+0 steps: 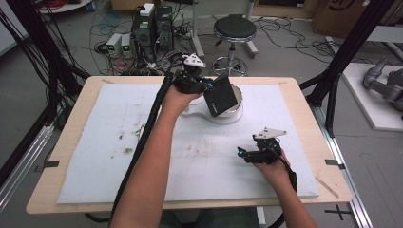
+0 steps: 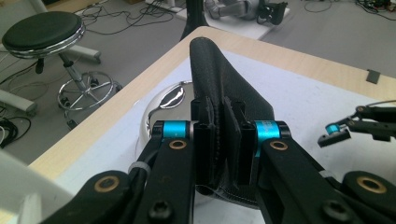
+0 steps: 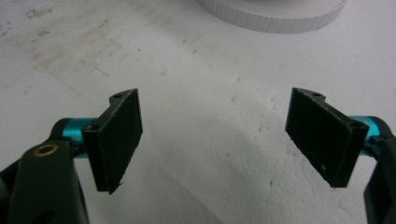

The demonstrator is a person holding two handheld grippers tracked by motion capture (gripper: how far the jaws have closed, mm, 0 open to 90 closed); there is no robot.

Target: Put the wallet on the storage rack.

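Upper centre of the high view, your left gripper [image 1: 205,87] pinches a black stitched pouch [image 1: 221,97] above the white-based steel pot [image 1: 227,113] — keep it clamped and level. Lower right, your right gripper [image 1: 242,153] rests wide and empty — ready to steady the pot.

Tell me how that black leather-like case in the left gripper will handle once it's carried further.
The black case, clamped by the left gripper, keeps its flat shape in the air in the high view, so it is probably fairly stiff. Its grained, stitched surface looks unlikely to slip between the pads. One hand lifts it by an edge, so it seems light.
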